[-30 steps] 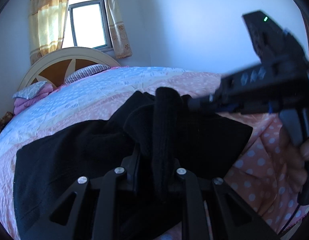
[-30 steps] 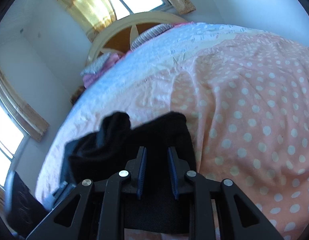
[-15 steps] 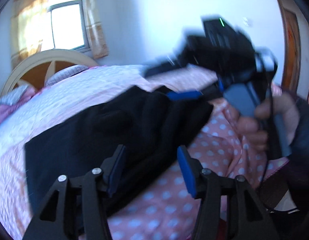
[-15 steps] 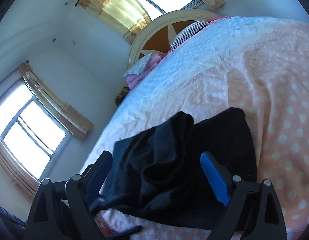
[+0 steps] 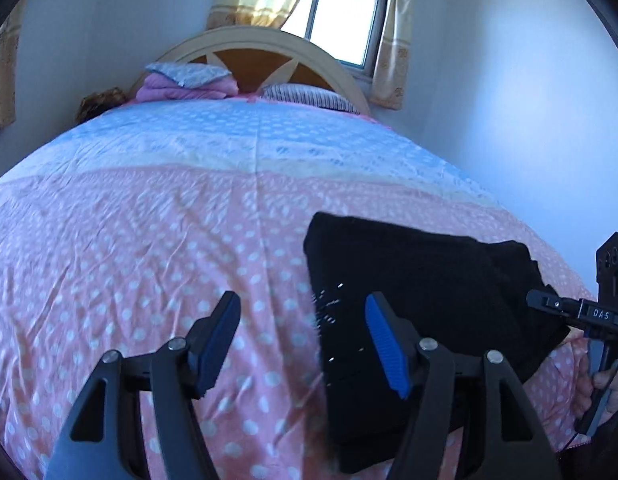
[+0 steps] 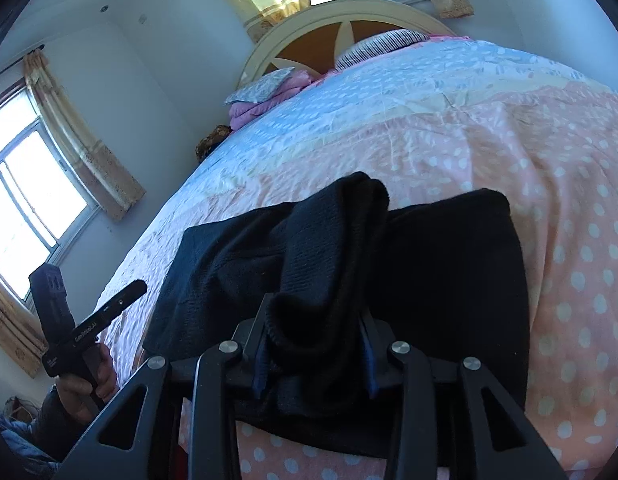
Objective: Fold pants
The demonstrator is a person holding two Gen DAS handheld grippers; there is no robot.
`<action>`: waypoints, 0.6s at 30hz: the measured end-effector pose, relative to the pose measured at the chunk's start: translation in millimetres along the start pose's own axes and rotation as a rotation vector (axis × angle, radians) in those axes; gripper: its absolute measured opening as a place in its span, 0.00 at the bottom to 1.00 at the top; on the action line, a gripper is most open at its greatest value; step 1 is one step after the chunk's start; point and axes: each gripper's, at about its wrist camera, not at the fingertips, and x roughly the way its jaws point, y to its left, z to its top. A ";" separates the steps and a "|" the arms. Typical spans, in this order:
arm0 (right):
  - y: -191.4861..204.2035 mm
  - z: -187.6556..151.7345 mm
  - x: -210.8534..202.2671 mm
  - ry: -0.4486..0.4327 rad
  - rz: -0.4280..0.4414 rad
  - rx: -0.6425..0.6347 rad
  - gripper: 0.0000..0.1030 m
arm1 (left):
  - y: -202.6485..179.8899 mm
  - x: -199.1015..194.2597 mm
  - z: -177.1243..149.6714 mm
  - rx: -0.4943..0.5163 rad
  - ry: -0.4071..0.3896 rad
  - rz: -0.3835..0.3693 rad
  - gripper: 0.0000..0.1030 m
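The black pants (image 5: 421, 304) lie folded into a thick pile at the near right of the bed. In the right wrist view the pants (image 6: 449, 280) have a raised bunched fold (image 6: 333, 240) running into my right gripper (image 6: 313, 356), which is shut on that fold. My left gripper (image 5: 305, 340) is open and empty, hovering above the bedspread at the pile's left edge; its right finger (image 5: 385, 344) overlaps the pants. The right gripper's body (image 5: 589, 312) shows at the far right of the left wrist view.
The pink dotted bedspread (image 5: 129, 240) turns pale blue toward the cream and wood headboard (image 5: 261, 52). Folded pink bedding (image 5: 185, 84) and a striped pillow (image 5: 305, 96) lie at the head. Walls and curtained windows surround the bed. The left gripper's handle (image 6: 81, 332) shows at lower left.
My left gripper let go of the pants, opened, and swung left off the pile. My right gripper opened, then shut on the raised fold of the pants.
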 end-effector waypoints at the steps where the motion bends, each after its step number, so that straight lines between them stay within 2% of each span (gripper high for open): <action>1: -2.2 -1.0 1.0 -0.001 0.006 0.019 0.38 | 0.0 1.3 -2.4 -0.006 0.009 0.001 0.65; 4: 3.3 -2.6 0.9 -0.005 0.002 -0.006 0.37 | -3.1 -0.4 -11.8 -0.010 0.022 -0.005 0.65; 5: 7.6 -3.0 -1.1 -0.006 -0.001 -0.028 0.32 | -4.3 -1.0 -12.3 -0.008 0.020 -0.006 0.65; 6: 10.5 -2.2 -2.8 -0.007 0.016 -0.039 0.25 | -2.3 -0.6 -10.5 -0.008 0.017 -0.006 0.65; 11: 11.9 13.0 -40.0 -0.066 0.112 -0.054 0.24 | -5.1 -2.2 8.0 0.014 -0.022 -0.010 0.65; 15: -0.7 16.9 -61.5 -0.064 -0.029 -0.067 0.24 | -15.2 -2.2 15.1 0.030 -0.033 -0.032 0.65; 17: -20.6 15.4 -58.7 -0.021 -0.046 -0.004 0.25 | -21.5 3.9 14.6 0.040 -0.026 -0.033 0.65; 18: -27.9 12.9 -50.7 0.028 -0.051 0.008 0.25 | -25.3 7.6 13.4 0.044 -0.020 -0.034 0.65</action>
